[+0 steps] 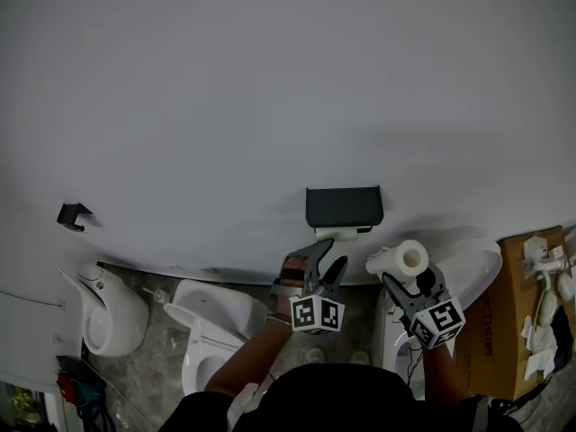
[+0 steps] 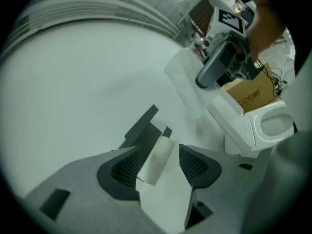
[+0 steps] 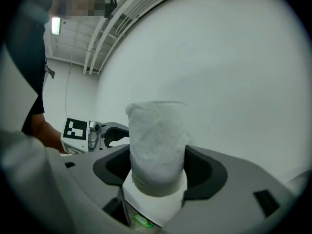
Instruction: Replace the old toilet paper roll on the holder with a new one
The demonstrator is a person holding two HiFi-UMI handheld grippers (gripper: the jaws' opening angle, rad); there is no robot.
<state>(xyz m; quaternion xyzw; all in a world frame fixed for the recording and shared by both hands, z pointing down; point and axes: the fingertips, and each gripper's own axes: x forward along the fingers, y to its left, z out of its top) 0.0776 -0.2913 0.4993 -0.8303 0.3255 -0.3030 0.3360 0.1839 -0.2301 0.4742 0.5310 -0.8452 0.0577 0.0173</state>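
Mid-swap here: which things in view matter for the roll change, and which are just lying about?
Job: dark holder; white tube at it, between the open jaws of the left gripper; new roll clamped in the right gripper.
Lying about: toilets; cardboard box; black wall hook.

Nothing here reads cleanly for you. The box (image 2: 248, 97) has one line of dark print on its side, too blurred to read. The left cube (image 1: 317, 314) and right cube (image 1: 439, 322) carry only black-and-white square codes, no characters.
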